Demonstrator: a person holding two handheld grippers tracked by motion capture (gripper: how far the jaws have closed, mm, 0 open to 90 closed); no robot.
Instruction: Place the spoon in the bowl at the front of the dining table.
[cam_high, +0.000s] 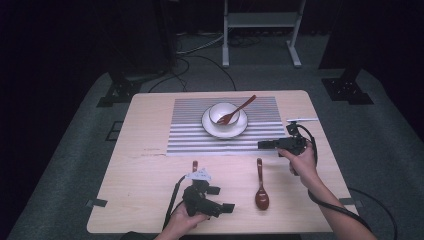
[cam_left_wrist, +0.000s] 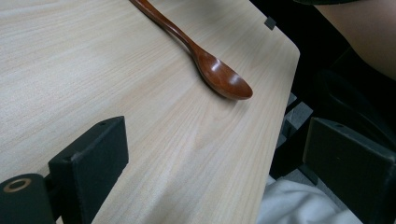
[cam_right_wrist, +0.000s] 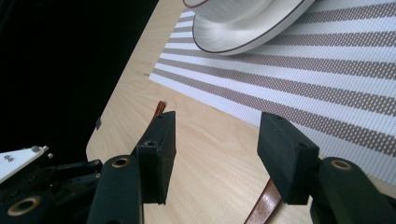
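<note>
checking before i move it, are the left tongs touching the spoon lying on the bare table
Apart. In the left gripper view the left tongs stand open over bare table, with the spoon lying well beyond them.

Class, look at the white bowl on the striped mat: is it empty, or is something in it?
Not empty. A brown fork rests in the white bowl, its handle leaning out over the rim. Food or liquid: cannot tell.

Reddish-brown spoon, grey-striped placemat

No readable text, label, brand or number stands on anything here (faint reddish marks on the pale wooden table, left of the striped mat, are too small to read).
</note>
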